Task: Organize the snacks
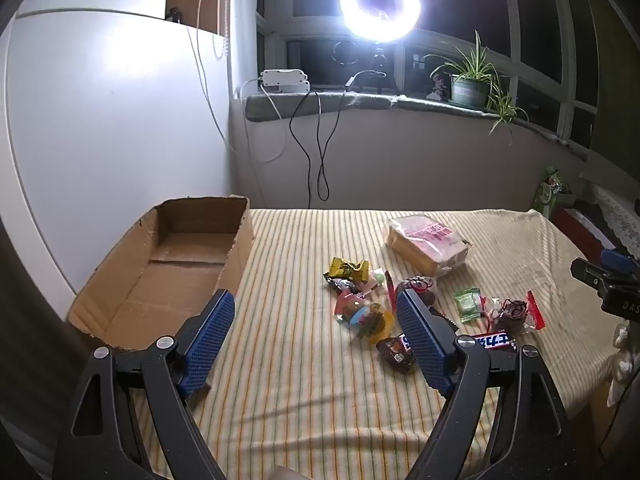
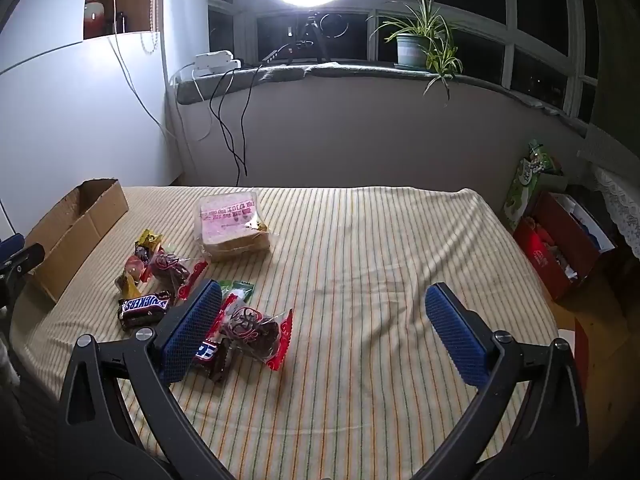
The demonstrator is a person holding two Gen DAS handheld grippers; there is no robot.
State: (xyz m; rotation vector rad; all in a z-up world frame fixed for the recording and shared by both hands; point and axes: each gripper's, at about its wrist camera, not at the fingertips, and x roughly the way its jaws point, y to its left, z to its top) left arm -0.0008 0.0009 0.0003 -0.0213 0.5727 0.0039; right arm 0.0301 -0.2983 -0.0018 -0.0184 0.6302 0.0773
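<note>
Open brown cardboard box (image 1: 168, 264) sits at 9 o'clock, likely to receive the loose wrapped snacks pile (image 1: 372, 304); left gripper (image 1: 316, 332) and right gripper (image 2: 324, 320) both spread wide, empty.

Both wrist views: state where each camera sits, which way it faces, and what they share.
Left wrist: rides the left hand-held gripper, facing the window wall across the striped table; cardboard box left, snacks right; both blue pads open.
Right wrist: rides the right hand-held gripper, facing the same wall from farther right; open pads, snacks by the left pad.
Shared: bread pack, box, ring light.
</note>
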